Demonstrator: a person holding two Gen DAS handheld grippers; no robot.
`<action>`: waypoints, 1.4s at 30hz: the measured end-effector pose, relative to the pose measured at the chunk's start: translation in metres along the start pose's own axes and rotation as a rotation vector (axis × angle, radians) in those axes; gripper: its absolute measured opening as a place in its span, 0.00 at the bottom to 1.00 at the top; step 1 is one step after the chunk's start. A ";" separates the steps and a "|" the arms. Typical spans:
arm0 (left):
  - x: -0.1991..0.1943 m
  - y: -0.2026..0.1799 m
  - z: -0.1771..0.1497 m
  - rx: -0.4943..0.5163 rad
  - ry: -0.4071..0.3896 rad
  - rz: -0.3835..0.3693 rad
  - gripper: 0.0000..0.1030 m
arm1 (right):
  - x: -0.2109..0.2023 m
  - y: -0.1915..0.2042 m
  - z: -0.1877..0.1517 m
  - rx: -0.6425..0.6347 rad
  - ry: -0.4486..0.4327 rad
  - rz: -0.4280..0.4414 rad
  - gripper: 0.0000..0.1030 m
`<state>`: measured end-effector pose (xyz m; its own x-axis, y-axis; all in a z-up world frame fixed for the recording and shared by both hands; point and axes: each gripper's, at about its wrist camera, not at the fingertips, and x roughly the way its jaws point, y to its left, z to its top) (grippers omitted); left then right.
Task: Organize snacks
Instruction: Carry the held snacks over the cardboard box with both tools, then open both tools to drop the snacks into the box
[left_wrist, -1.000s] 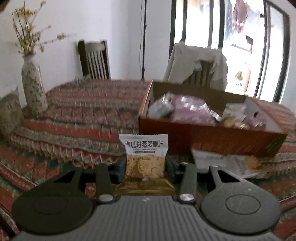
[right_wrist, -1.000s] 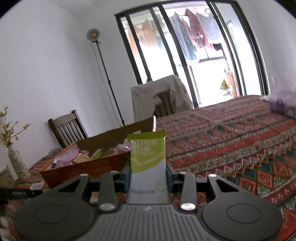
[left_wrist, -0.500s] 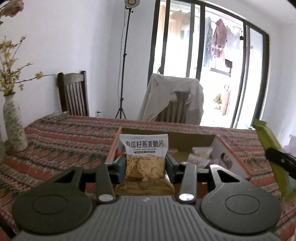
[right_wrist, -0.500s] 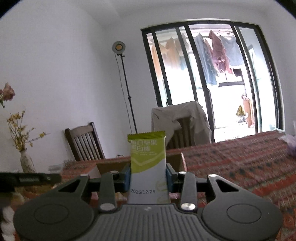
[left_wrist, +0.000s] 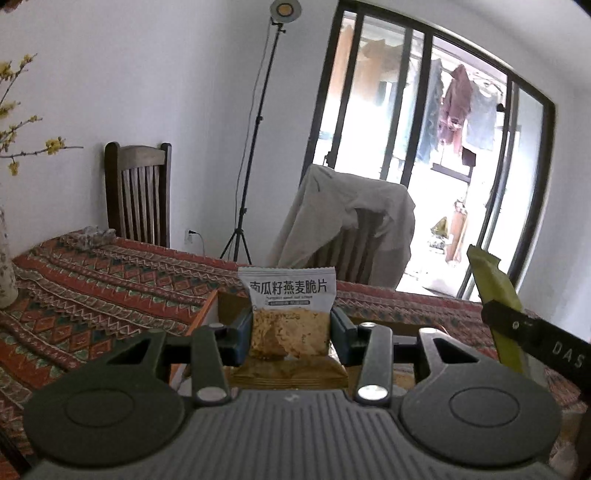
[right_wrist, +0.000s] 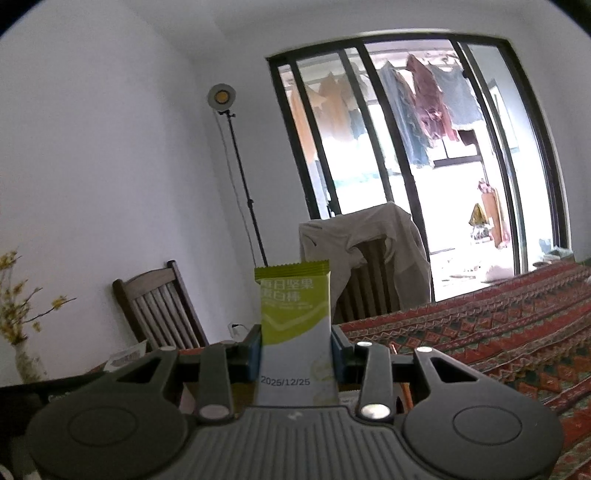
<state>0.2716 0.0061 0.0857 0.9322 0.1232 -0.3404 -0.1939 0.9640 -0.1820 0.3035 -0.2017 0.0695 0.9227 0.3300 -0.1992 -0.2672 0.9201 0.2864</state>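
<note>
My left gripper is shut on a white and gold snack packet with black Chinese print, held upright. Just beyond it shows the rim of the cardboard box, mostly hidden by the gripper. My right gripper is shut on a green and white snack bar printed 2025/12/25, held upright. That bar and the right gripper's finger also show at the right edge of the left wrist view. Both grippers are raised above the table.
The table has a red patterned cloth. A wooden chair and a chair draped with a beige jacket stand behind it. A light stand is by the wall. A vase of yellow flowers stands at the left.
Both grippers have risen and tilted up with their snacks. The box and table have dropped low in both views, and the box contents are out of sight.
</note>
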 end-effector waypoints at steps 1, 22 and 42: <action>0.004 0.001 -0.002 -0.001 -0.006 0.006 0.43 | 0.004 -0.002 -0.004 0.002 -0.007 -0.001 0.35; 0.022 0.014 -0.031 0.017 -0.012 0.029 0.92 | 0.021 -0.011 -0.034 -0.036 0.076 0.000 0.85; -0.002 0.017 -0.015 -0.074 -0.048 0.066 1.00 | 0.007 -0.007 -0.021 -0.073 0.069 -0.042 1.00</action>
<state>0.2621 0.0189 0.0692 0.9300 0.1986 -0.3093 -0.2756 0.9336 -0.2292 0.3062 -0.2014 0.0467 0.9128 0.3026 -0.2743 -0.2510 0.9454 0.2080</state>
